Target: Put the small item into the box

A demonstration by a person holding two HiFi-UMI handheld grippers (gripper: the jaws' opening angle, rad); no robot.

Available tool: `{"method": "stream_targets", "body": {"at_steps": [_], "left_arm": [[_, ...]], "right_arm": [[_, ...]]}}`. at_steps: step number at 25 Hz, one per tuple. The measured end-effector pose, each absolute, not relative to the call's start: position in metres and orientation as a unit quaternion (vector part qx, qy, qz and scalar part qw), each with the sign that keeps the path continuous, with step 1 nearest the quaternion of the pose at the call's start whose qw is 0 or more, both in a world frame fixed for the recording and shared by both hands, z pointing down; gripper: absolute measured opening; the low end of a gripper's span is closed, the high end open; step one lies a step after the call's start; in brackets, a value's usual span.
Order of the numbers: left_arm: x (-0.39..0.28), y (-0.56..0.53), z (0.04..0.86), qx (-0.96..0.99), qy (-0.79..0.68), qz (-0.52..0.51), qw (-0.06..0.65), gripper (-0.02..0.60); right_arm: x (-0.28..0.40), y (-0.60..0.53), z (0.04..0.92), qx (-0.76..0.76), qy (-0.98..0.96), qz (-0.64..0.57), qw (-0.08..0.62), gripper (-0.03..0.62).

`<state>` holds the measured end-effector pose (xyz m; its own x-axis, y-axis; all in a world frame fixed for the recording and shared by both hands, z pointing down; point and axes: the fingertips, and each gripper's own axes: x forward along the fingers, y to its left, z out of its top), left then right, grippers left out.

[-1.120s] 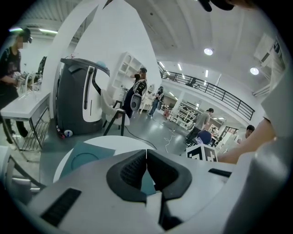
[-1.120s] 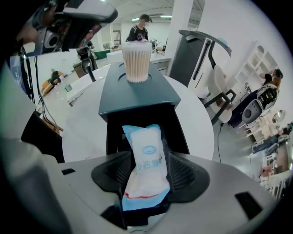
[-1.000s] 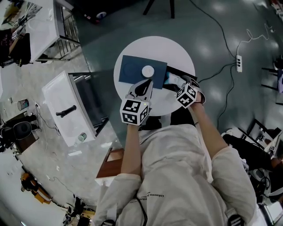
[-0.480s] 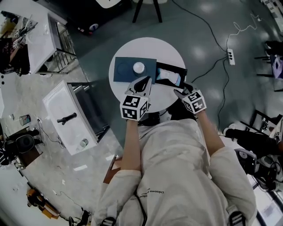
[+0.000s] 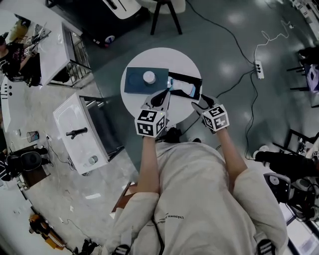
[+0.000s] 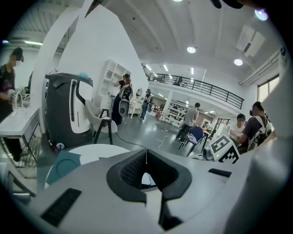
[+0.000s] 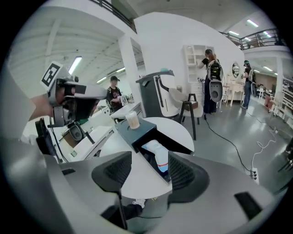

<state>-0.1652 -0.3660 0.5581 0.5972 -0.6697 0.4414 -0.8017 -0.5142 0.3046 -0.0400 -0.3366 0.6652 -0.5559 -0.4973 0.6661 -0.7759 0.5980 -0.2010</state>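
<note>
On the round white table [image 5: 179, 62] a dark blue lid [image 5: 134, 82] carries a small white round item [image 5: 148, 76], seen as a small cup [image 7: 132, 120] in the right gripper view. To its right lies the open black box [image 5: 193, 81] with a white and blue pack [image 5: 182, 88] in it; the right gripper view shows the pack [image 7: 157, 156] between the jaws. My left gripper [image 5: 162, 94] hangs over the table's near edge, shut with nothing held [image 6: 146, 153]. My right gripper [image 5: 201, 103] is open and empty, just off the table's near right edge [image 7: 147, 172].
A white cabinet [image 5: 77, 130] stands on the floor to the left of the table. Beyond the table are chair legs [image 5: 162, 12]. A power strip [image 5: 257, 67] with cables lies on the floor at the right. People stand in the hall behind [image 6: 191, 119].
My right gripper has drawn back from the black box toward the person, leaving the white and blue pack inside. The left gripper has stayed near the table's front edge. The head view has shifted.
</note>
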Motion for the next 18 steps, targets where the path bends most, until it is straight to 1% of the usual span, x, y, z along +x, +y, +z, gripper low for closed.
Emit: {"method": "stream_targets", "body": {"at_steps": [2,4,6,8,11,12,13,18], "left_arm": [[-0.157,-0.353,0.548,0.858,-0.431,0.124,0.249,0.021],[-0.148,-0.339,0.541,0.857,-0.435,0.113,0.253,0.021],[-0.133,-0.323,0.540,0.857,-0.439,0.125,0.240,0.021],[-0.115,-0.306,0.544,0.853,-0.443,0.135,0.239,0.021],[-0.113,-0.289,0.552,0.817,-0.487,0.093,0.295,0.021],[-0.116,-0.281,0.551,0.804,-0.503,0.077,0.308,0.021],[-0.117,-0.271,0.546,0.796,-0.514,0.067,0.311,0.021],[-0.094,-0.205,0.528,0.799,-0.531,0.091,0.268,0.021]], "right_arm": [[-0.035,-0.331,0.647,0.384,-0.852,0.234,0.269,0.244],[-0.028,-0.329,0.637,0.386,-0.858,0.200,0.274,0.244],[-0.015,-0.332,0.627,0.395,-0.861,0.181,0.263,0.244],[0.007,-0.335,0.613,0.426,-0.855,0.208,0.211,0.244],[0.032,-0.329,0.578,0.478,-0.824,0.292,0.077,0.243],[0.031,-0.318,0.565,0.478,-0.824,0.298,0.051,0.242],[0.028,-0.304,0.556,0.471,-0.831,0.292,0.044,0.243],[0.034,-0.227,0.554,0.424,-0.865,0.254,0.084,0.242]]}}
